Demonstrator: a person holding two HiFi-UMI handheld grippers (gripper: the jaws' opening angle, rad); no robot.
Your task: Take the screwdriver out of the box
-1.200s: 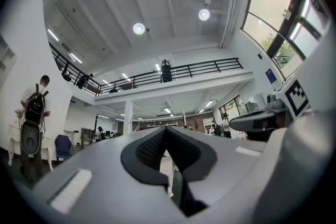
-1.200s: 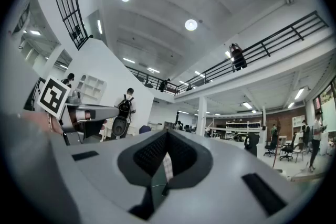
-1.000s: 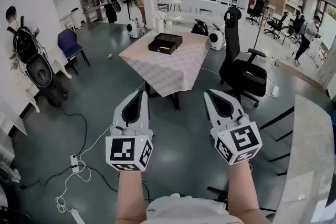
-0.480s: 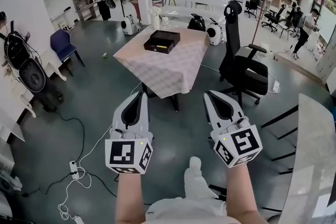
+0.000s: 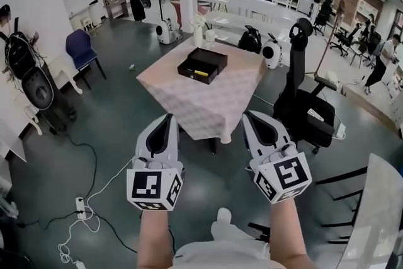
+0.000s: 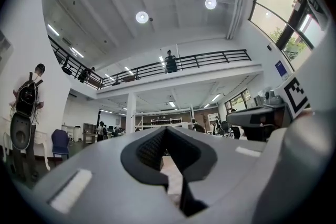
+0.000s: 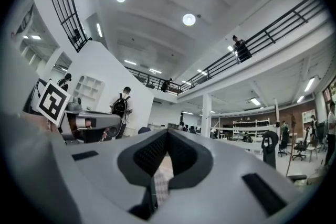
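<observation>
An open black box (image 5: 203,64) sits on a table (image 5: 208,101) with a pale checked cloth, ahead of me in the head view. Inside the box lies a screwdriver (image 5: 200,73) with a yellow handle. My left gripper (image 5: 168,118) and right gripper (image 5: 247,116) are held side by side in front of me, both shut and empty, well short of the table. In each gripper view the jaws meet at the tip, with the cloth showing through the gap (image 6: 170,165) (image 7: 164,166).
A black office chair (image 5: 303,107) stands right of the table, a blue chair (image 5: 80,50) far left. Cables and a power strip (image 5: 80,206) lie on the floor at left. A white surface (image 5: 378,217) is at my right. People stand in the background.
The table and box have drawn closer and shifted slightly right in the head view. Both grippers stay shut, side by side.
</observation>
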